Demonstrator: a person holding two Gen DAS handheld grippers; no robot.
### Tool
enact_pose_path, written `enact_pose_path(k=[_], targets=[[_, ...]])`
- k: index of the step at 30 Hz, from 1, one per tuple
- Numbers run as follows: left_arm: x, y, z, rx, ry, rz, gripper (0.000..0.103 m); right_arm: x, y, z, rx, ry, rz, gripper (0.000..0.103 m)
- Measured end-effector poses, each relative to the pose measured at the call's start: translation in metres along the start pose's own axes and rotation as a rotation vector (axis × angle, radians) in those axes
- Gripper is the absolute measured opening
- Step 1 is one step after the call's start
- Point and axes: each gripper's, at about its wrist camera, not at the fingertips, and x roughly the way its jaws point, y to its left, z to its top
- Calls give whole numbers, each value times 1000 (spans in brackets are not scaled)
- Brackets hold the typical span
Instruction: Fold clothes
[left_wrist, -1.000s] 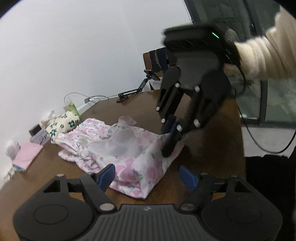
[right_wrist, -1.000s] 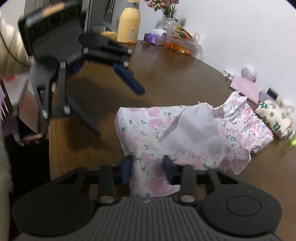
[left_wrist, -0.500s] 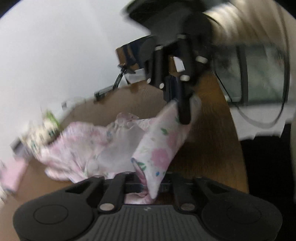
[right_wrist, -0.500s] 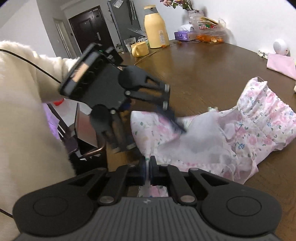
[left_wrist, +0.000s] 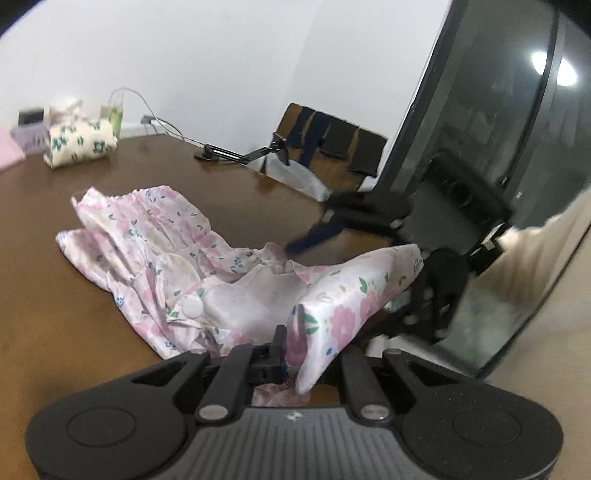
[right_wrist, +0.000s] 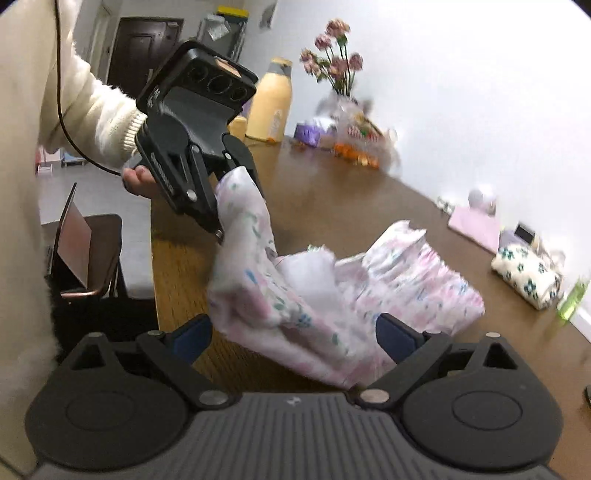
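The left gripper (right_wrist: 225, 218) is pinching a lifted corner of the floral garment (right_wrist: 388, 280) at ten o'clock in the right view, while the right gripper (right_wrist: 291, 338) is gaping wide, holding nothing. The rest of the garment is lying crumpled on the brown table (right_wrist: 332, 199), stretching toward three o'clock.

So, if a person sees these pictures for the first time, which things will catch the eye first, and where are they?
First comes the pink floral garment, crumpled in the middle of the brown table, with one corner lifted by the left gripper, shut on the cloth. The right gripper is wide open just above the near edge of the cloth. At the far end of the table, by the white wall, stand a yellow bottle and a vase of flowers.
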Motion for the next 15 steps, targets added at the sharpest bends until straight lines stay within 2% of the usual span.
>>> enact_pose_path(k=[1, 2, 4, 5, 6, 8, 9, 12, 14, 15], targets=[[-3, -1, -3, -22, 10, -16, 7, 2, -1, -2, 33, -5, 33, 70], [-7, -3, -7, -38, 16, -17, 7, 4, -2, -3, 66, -10, 66, 43], [-15, -9, -14, -68, 27, -18, 8, 9, -17, -10, 236, -6, 169, 24], [-16, -11, -15, -81, 28, -9, 10, 9, -27, -16, 342, -21, 229, 18], [-18, -11, -15, -112, 14, -2, 14, 9, -36, -22, 452, -41, 289, 16], [-27, -8, -20, -186, -29, 9, 36, 11, -52, -35, 655, -63, 380, 14], [-28, -4, -20, -226, -54, 17, 39, 13, -59, -42, 745, -61, 408, 14], [-23, 6, -19, -304, -101, 64, 37, 19, -67, -58, 903, -43, 438, 14], [-20, 6, -19, -315, -127, 123, 20, 22, -70, -67, 993, -25, 435, 16], [-18, 5, -18, -318, -137, 149, 20, 21, -72, -69, 1025, -25, 423, 16]])
